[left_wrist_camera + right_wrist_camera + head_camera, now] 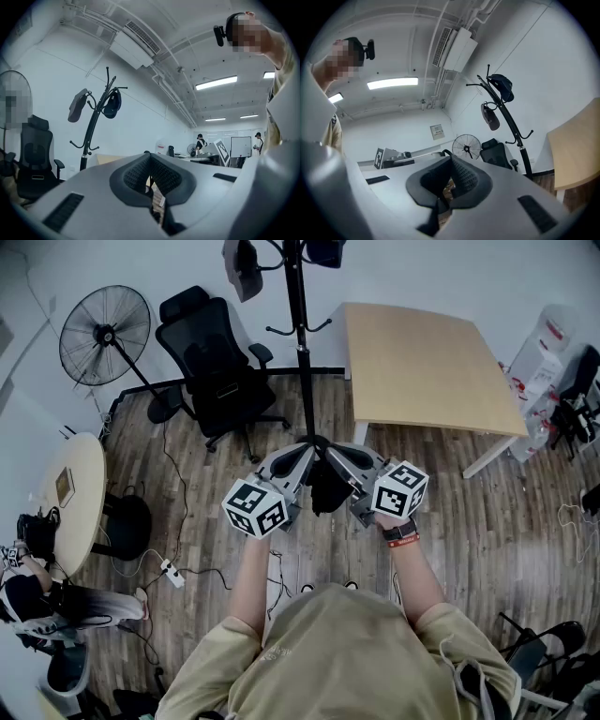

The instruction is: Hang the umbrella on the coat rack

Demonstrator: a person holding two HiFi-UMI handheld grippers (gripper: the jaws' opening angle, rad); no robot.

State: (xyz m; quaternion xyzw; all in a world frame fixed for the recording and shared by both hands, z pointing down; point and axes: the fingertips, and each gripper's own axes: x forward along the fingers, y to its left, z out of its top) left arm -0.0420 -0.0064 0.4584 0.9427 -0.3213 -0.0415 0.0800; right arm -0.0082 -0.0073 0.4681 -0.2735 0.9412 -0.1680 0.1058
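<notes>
The black coat rack (300,334) stands ahead of me between an office chair and a wooden table. A grey folded umbrella (243,268) hangs from one of its upper hooks, and a dark cap-like item (324,251) hangs from another. The left gripper view shows the same umbrella (77,105) and the rack (93,122), both well away from the jaws. It also hangs on the rack (513,126) as the umbrella (490,117) in the right gripper view. My left gripper (298,456) and right gripper (336,456) are side by side at chest height. Both are shut with nothing seen between the pads.
A black office chair (214,362) and a standing fan (105,334) are left of the rack. The light wooden table (427,367) is on its right. A round table (70,493) and a seated person (37,601) are at the left; cables and a power strip (171,570) lie on the floor.
</notes>
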